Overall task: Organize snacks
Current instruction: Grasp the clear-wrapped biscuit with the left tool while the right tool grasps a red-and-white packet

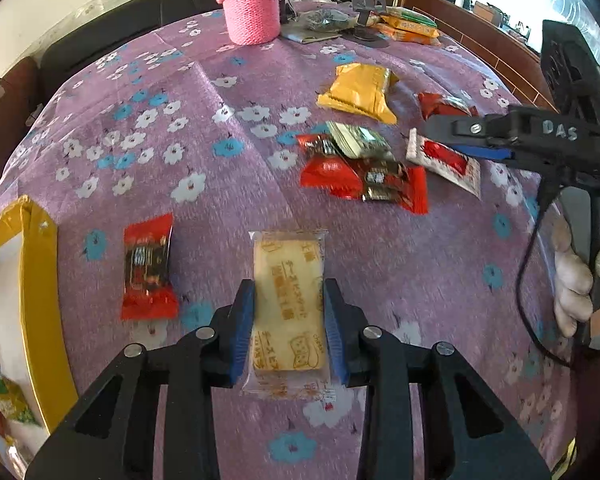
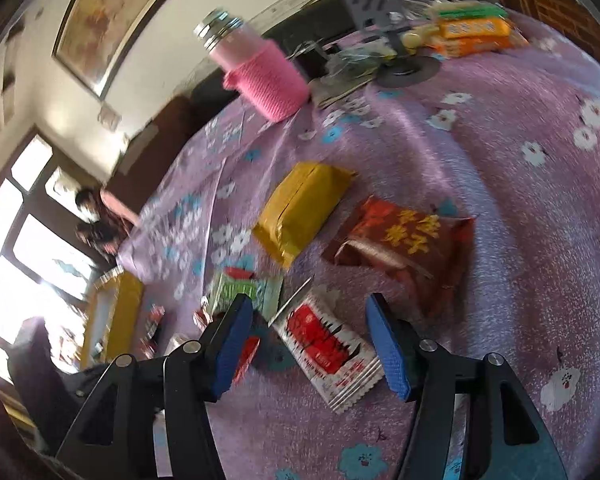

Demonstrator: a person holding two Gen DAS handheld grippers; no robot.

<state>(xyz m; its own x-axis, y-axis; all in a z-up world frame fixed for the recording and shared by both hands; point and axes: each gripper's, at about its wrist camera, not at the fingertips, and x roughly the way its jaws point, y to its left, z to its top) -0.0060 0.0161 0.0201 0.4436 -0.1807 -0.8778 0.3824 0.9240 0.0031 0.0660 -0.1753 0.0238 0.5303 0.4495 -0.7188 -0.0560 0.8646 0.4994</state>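
Observation:
My left gripper [image 1: 289, 290] is shut on a pale yellow cracker packet [image 1: 288, 304], both blue pads against its sides, over the purple flowered cloth. A red candy [image 1: 149, 269] lies to its left, near the yellow box [image 1: 40, 280]. My right gripper [image 2: 308, 312] is open, its jaws on either side of a white-and-red sachet [image 2: 326, 350]; the sachet also shows in the left wrist view [image 1: 444, 160]. Around it lie a yellow packet [image 2: 302, 210], a dark red bag [image 2: 404, 240], a green packet [image 2: 246, 290] and red candies [image 1: 364, 178].
A pink-sleeved bottle [image 1: 252, 8] stands at the table's far side. A black stand [image 1: 368, 4], orange packets [image 1: 412, 26] and clutter sit at the back right. The yellow box holds some snacks [image 1: 8, 400].

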